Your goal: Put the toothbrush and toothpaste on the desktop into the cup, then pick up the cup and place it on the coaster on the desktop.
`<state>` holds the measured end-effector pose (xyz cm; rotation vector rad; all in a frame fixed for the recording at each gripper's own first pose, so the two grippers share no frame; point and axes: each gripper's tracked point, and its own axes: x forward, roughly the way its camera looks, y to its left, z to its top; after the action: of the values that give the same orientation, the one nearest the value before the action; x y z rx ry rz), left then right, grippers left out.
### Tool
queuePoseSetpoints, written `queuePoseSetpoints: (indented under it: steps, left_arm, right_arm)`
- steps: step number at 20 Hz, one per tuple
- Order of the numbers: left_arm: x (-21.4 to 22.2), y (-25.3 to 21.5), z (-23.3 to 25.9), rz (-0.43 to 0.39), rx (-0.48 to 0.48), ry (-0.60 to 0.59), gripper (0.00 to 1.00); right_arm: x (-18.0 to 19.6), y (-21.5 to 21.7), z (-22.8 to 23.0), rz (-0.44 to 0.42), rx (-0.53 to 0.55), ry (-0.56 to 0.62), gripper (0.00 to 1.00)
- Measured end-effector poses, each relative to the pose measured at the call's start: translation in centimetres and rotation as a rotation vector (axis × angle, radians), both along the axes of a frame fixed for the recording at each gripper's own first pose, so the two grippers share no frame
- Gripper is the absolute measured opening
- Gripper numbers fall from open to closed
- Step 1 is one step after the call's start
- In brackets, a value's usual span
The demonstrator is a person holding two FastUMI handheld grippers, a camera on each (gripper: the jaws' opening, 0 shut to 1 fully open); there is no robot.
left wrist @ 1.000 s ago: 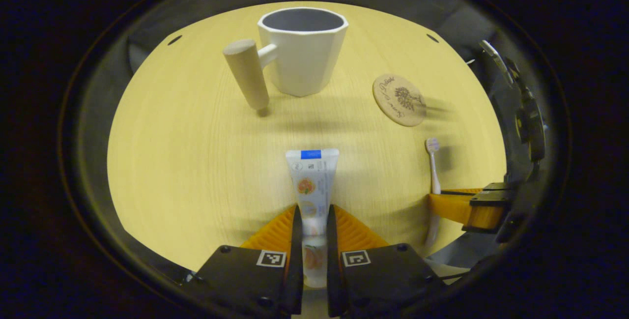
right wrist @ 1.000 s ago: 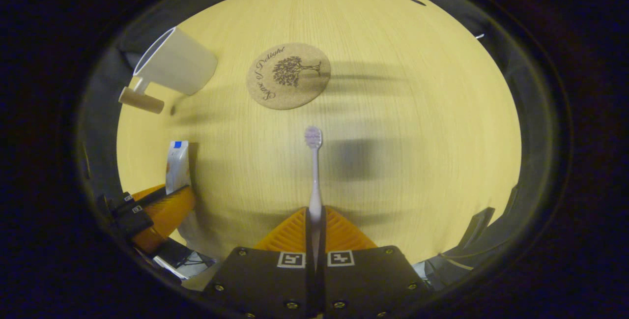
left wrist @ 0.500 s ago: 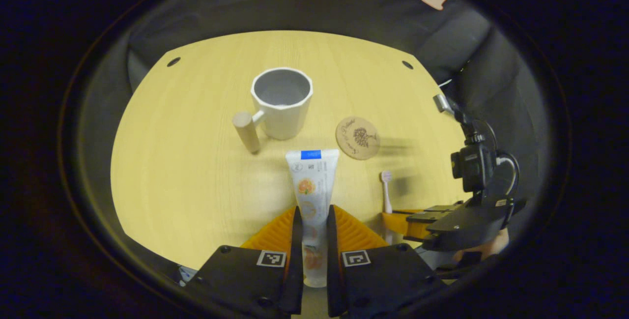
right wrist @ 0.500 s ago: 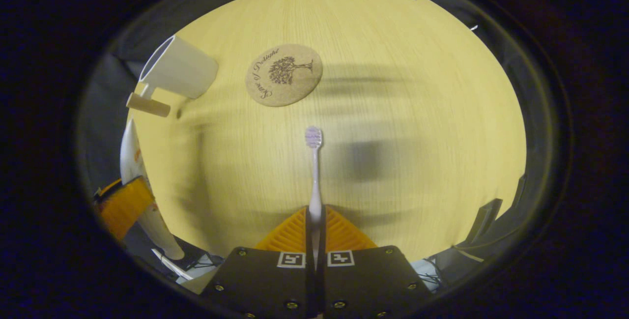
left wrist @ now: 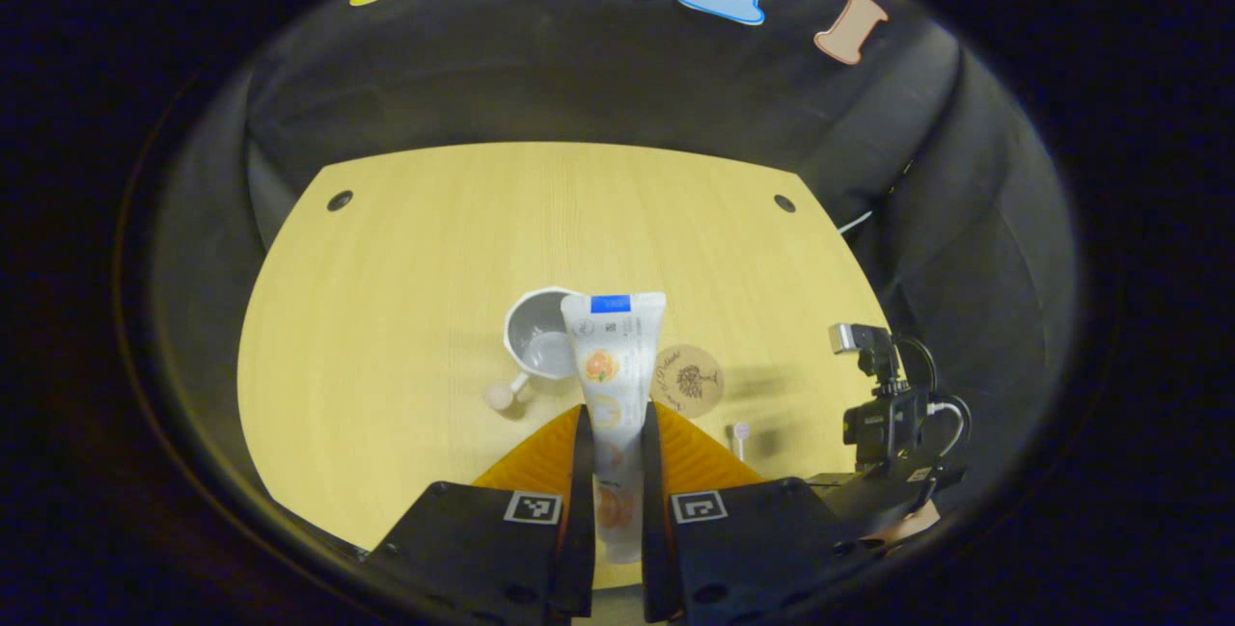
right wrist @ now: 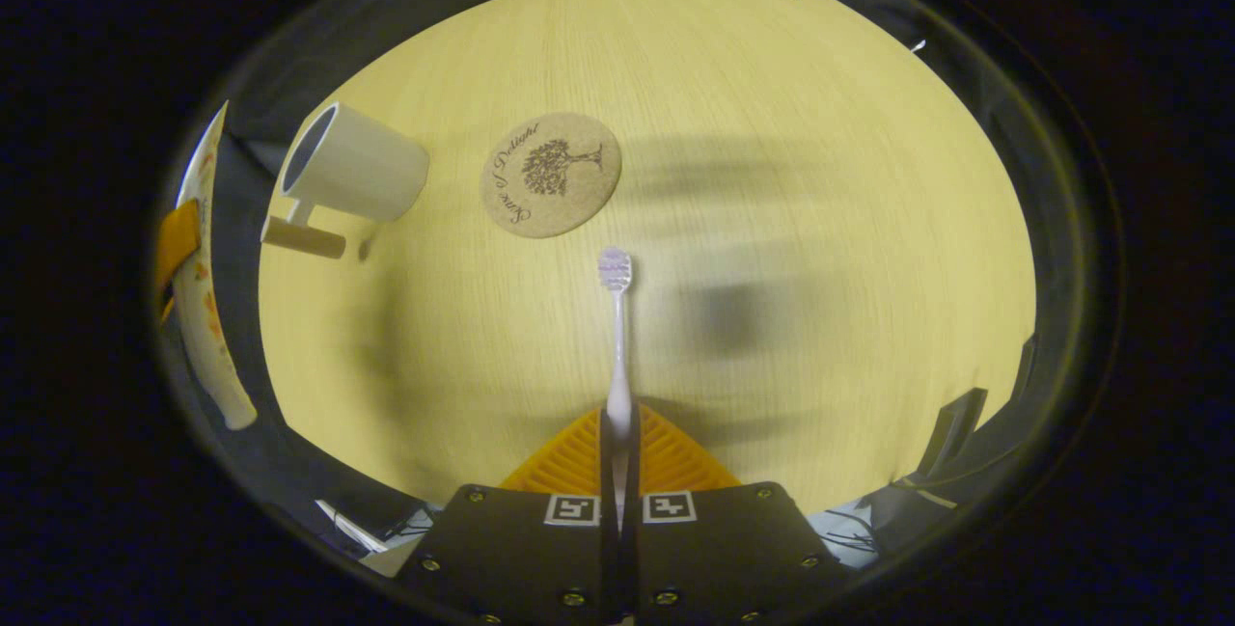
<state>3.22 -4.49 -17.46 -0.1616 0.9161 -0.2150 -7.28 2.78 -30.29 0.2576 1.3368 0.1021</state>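
I see the cup (left wrist: 540, 344) standing empty on the worktop (left wrist: 405, 337), beside the coaster (left wrist: 687, 380). My left hand-held gripper (left wrist: 612, 433) is clamped on the toothpaste (left wrist: 612, 366), my right hand-held gripper (right wrist: 618, 438) on the toothbrush (right wrist: 617, 337).

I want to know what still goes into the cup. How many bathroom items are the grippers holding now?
2. The toothpaste is clamped in the left gripper, raised above the table. The toothbrush is clamped in the right gripper. The cup looks empty.

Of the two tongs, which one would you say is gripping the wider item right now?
The left tongs: they clamp the flat toothpaste, so their fingers stand visibly apart. The right tongs pinch the thin toothbrush handle, fingers nearly touching.
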Motion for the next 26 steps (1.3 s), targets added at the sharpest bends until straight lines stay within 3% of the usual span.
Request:
queuePoseSetpoints:
  steps: [13,16,26]
  left_arm:
    - [13.8,4.7,-0.4,0.006,0.028,-0.183,0.27]
    - [14.1,4.2,-1.4,0.022,-0.032,-0.220,0.27]
    - [14.8,3.3,-4.7,0.032,0.018,-0.418,0.27]
  right_arm:
    - [-0.2,-2.4,1.0,-0.095,-0.013,-0.004,0.02]
    - [-0.6,-3.3,1.0,-0.125,-0.016,0.002,0.02]
    - [-0.9,-5.6,2.7,-0.229,-0.008,-0.021,0.02]
